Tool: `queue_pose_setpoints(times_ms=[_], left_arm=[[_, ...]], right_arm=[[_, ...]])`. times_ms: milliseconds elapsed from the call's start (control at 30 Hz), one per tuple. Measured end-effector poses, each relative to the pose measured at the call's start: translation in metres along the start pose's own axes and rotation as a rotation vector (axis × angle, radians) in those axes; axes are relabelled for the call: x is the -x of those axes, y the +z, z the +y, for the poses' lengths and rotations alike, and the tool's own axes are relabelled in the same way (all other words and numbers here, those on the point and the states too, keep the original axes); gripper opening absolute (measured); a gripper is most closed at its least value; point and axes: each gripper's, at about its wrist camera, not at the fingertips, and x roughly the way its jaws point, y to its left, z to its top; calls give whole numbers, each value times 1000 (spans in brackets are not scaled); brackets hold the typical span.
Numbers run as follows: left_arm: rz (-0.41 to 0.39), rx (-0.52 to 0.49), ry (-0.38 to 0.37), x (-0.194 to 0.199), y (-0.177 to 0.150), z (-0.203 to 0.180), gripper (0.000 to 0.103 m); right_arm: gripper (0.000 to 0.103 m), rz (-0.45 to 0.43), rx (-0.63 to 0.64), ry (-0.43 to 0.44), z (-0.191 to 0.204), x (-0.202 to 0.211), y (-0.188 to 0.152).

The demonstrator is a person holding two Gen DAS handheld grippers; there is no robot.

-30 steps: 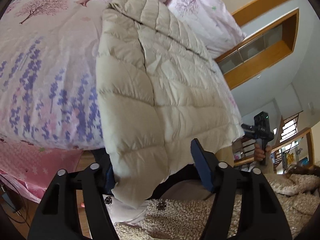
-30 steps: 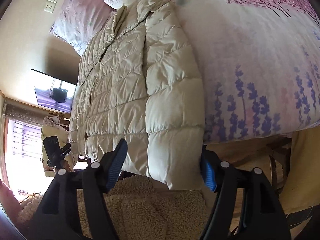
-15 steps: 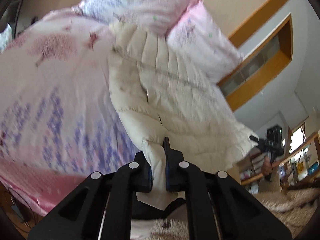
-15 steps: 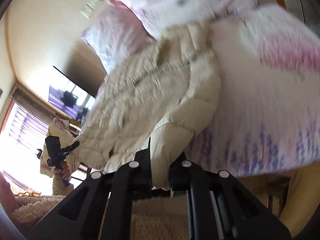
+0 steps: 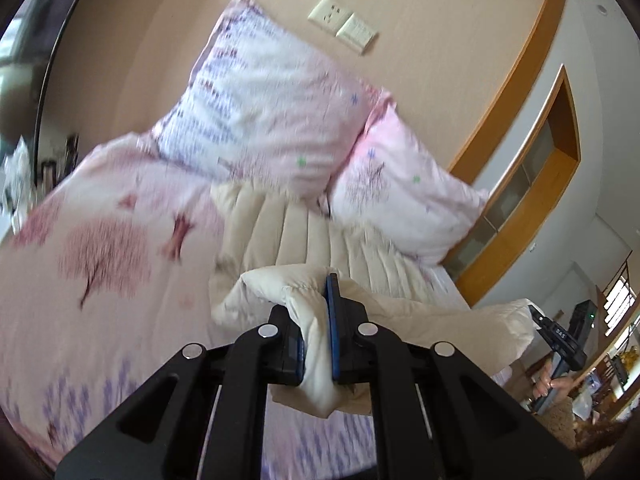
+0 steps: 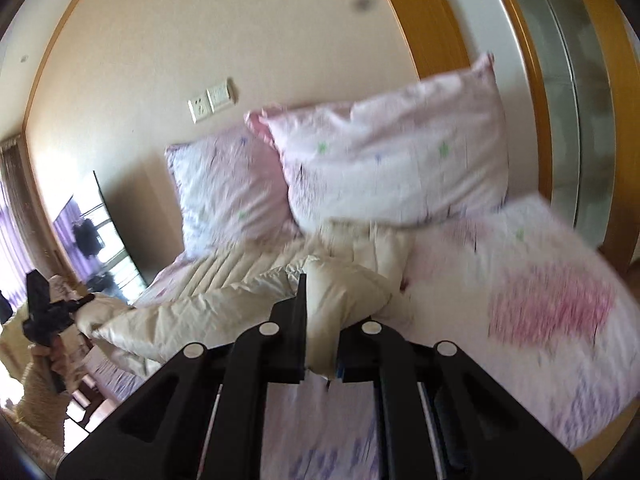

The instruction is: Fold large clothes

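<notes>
Both grippers' fingers pinch the cream coat point(image 5: 304, 248) hem (lifted); two pillows point(image 5: 272, 120) crowd its collar.

Beige wall point(image 5: 420, 8) with white socket-and-switch plate pair point(image 5: 343, 24); orange wooden trim point(image 5: 520, 92); bed under pink floral duvet point(image 5: 100, 248); two pink floral pillows point(image 6: 392, 168); bright window point(image 6: 12, 240) far side.

Blur smears the pillows point(image 5: 264, 120) ahead of both grippers, their print unreadable. The left gripper point(image 5: 318, 344) buries its inner pads in the cream jacket point(image 5: 288, 240), whose far collar slips under those pillows. The right gripper point(image 6: 320, 344) hides its pinched hem too. At frame edges, each opposite hand point(image 5: 554, 380) is cut off, tiny.
</notes>
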Motion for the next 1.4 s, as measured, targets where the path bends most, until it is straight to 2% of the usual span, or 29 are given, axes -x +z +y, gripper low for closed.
queue_pose_setpoints(times_ms=[200, 467, 533, 600, 733, 833, 933, 1033, 1133, 1167, 1200, 1267, 1300, 1400], left_arm=[[-49, 1, -1, -36, 43, 7, 7], [-83, 13, 1, -107, 103, 20, 7], [-66, 42, 9, -128, 109, 29, 7], [-23, 100, 19, -160, 112, 47, 7], [48, 204, 33, -208, 107, 79, 7], [72, 286, 19, -233, 105, 99, 7], [97, 325, 19, -249, 106, 109, 7], [116, 357, 8, -259, 106, 116, 8], [125, 406, -18, -267, 108, 122, 10], [128, 424, -32, -269, 109, 124, 14], [129, 444, -44, -271, 110, 126, 17], [123, 473, -59, -270, 113, 130, 28], [117, 479, -67, -268, 115, 130, 30], [80, 462, -55, -251, 121, 131, 44]], right_arm=[[10, -92, 26, -51, 2, -35, 39], [10, -146, -23, -72, -10, -109, 90], [10, -123, -52, -88, -20, -141, 93], [10, -63, -81, -115, -31, -178, 92], [10, 108, -167, -180, -62, -262, 83], [10, 171, -227, -195, -78, -298, 81], [11, 217, -300, -191, -92, -323, 78], [18, 256, -374, -180, -104, -342, 75], [42, 275, -455, -147, -116, -355, 74], [51, 274, -475, -140, -119, -358, 75], [55, 270, -506, -122, -124, -361, 76], [58, 260, -543, -101, -132, -363, 79], [58, 254, -547, -110, -137, -362, 81], [59, 222, -518, -199, -149, -346, 83]])
